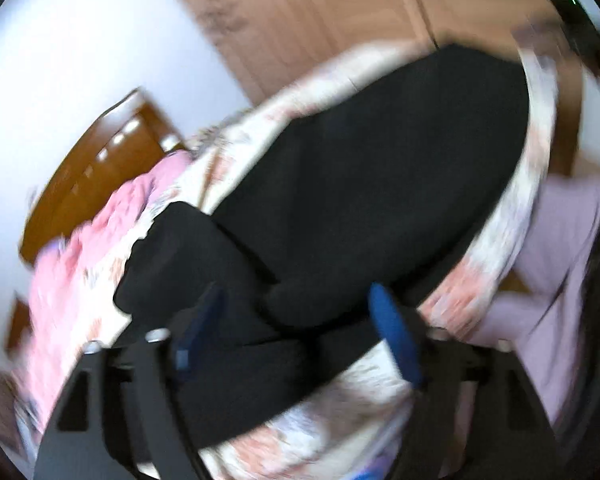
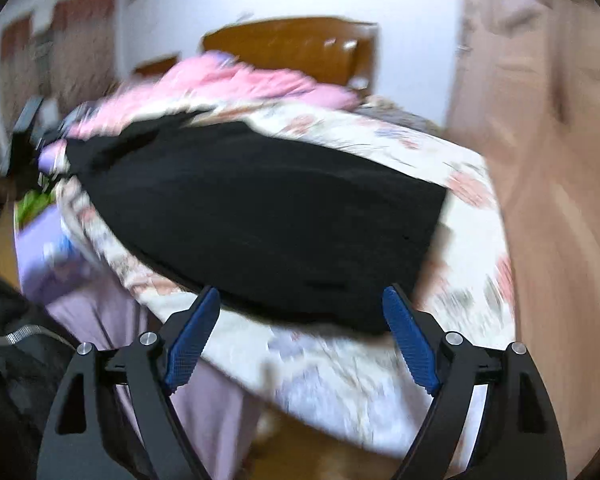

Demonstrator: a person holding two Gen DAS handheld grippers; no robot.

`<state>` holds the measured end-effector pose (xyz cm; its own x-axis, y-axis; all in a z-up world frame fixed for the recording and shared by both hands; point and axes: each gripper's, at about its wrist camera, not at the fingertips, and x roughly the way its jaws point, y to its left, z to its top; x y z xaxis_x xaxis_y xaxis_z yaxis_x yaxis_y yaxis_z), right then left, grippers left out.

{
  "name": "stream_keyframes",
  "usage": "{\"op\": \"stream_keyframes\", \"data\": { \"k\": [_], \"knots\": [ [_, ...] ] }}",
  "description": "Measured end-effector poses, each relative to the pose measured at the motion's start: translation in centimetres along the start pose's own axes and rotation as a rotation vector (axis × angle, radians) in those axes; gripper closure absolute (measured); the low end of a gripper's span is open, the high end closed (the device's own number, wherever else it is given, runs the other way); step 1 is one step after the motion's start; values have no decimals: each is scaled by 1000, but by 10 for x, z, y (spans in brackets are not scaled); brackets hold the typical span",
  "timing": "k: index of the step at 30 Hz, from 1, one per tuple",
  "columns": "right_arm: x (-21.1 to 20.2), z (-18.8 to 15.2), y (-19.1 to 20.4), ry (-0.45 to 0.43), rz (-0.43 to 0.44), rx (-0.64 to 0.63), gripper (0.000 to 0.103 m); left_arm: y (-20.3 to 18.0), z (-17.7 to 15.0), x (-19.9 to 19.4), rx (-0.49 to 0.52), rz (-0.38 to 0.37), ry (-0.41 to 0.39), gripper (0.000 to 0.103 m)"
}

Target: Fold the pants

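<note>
The black pants point(image 1: 360, 180) lie spread flat on a bed with a floral cover point(image 1: 512, 216). In the left wrist view one end is folded over itself near my left gripper point(image 1: 298, 300). That gripper is open, its blue pads wide apart just above the cloth and not pressing it. In the right wrist view the pants point(image 2: 260, 208) stretch away across the floral cover point(image 2: 472, 248). My right gripper point(image 2: 302, 294) is open at their near edge, and the fabric lies between and beyond its fingers, ungripped. Both views are blurred.
A pink blanket point(image 2: 240, 80) is heaped at the head of the bed below a wooden headboard point(image 2: 300, 48). Lilac cloth point(image 2: 80, 280) hangs at the bed's side. Wooden wardrobe doors point(image 1: 340, 20) stand close by. Wooden floor point(image 2: 560, 240) runs along the bed's right side.
</note>
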<state>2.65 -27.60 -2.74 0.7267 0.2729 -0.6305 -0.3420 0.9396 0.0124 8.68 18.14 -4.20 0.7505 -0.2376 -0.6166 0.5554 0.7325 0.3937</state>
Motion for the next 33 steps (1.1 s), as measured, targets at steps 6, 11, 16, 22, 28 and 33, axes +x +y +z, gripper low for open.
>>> {"op": "stream_keyframes", "data": {
  "k": [6, 11, 16, 22, 28, 33],
  "knots": [
    [18, -23, -34, -36, 53, 354, 35, 31, -5, -20, -682, -133, -117, 2],
    [43, -22, -44, -64, 44, 539, 37, 27, -19, 20, -904, -107, -23, 2],
    [43, -39, -58, -68, 6, 669, 38, 23, -40, 43, -925, -1, 70, 2],
    [54, -20, -41, -8, -118, 527, 43, 8, -38, 55, -758, 188, 131, 1],
    [13, 12, 10, -126, -353, 309, 40, -12, -13, 42, -554, 412, 165, 2],
    [41, 35, 66, -98, -206, 118, 34, -19, -7, 51, -500, 436, 216, 2]
  ]
}}
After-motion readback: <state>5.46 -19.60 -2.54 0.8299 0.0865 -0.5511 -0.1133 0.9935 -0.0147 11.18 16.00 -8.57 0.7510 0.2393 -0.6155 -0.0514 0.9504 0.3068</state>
